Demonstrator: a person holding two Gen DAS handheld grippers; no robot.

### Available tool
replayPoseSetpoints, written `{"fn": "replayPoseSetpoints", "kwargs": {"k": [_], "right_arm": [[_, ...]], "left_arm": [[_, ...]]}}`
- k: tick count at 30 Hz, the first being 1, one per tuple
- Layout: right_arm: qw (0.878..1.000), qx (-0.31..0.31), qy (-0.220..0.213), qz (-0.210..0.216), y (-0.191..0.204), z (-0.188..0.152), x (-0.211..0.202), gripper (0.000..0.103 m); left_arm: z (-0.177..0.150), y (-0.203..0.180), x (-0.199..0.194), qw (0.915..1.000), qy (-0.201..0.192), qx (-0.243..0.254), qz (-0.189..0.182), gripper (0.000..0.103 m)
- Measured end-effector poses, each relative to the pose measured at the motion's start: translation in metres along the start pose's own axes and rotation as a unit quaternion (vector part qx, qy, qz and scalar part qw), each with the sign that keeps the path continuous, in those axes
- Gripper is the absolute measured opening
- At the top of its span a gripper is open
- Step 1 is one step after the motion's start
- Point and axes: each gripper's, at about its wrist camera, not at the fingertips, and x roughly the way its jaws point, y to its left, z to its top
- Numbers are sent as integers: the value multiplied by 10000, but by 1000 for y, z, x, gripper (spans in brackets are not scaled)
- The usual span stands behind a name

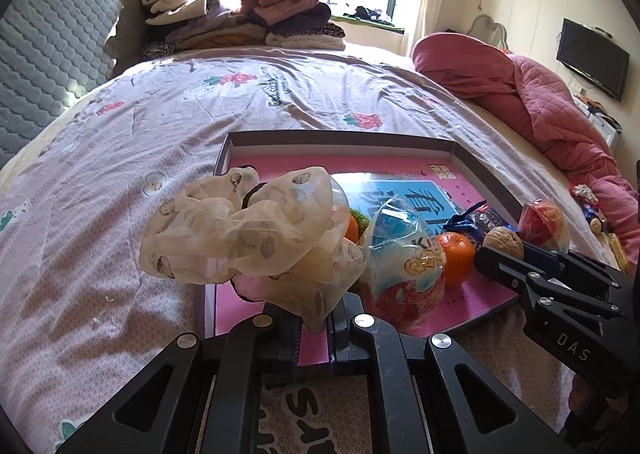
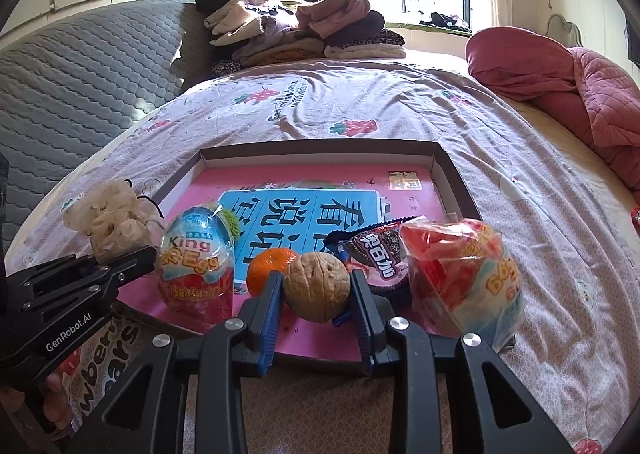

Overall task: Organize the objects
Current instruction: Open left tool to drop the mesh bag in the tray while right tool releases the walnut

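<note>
The left gripper [image 1: 312, 328] has its jaws closed tight on a see-through hair scrunchie [image 1: 248, 230], held up over the left side of the pink tray [image 2: 456, 174] on the bed [image 2: 540, 254]. The right gripper [image 2: 316, 318] squeezes a walnut [image 2: 318, 286] between its jaws, over the tray's near edge. In the tray sit a toy egg [image 2: 196, 266], an orange [image 2: 270, 260], a cookie pack [image 2: 380, 254] and a second egg [image 2: 460, 278].

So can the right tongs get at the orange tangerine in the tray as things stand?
Probably not yet: the right tongs are shut on a tan walnut, which sits directly before the orange tangerine.
</note>
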Motion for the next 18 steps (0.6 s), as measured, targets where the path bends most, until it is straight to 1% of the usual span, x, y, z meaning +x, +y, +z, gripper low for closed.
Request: {"fn": "replayPoseSetpoints", "kwargs": {"k": [11, 13, 17, 18], "right_arm": [[10000, -15, -16, -3, 1, -1, 0, 33], [10000, -16, -4, -10, 1, 0, 0, 34], [10000, -26, 11, -14, 1, 0, -1, 38], [10000, -32, 7, -18, 1, 0, -1, 38]], "left_arm": [[-5, 1, 3, 10000, 47, -15, -4, 13], [-6, 2, 3, 10000, 78, -32, -14, 20], [-7, 2, 1, 10000, 71, -18, 23, 26], [-8, 1, 0, 10000, 69, -18, 24, 30]]}}
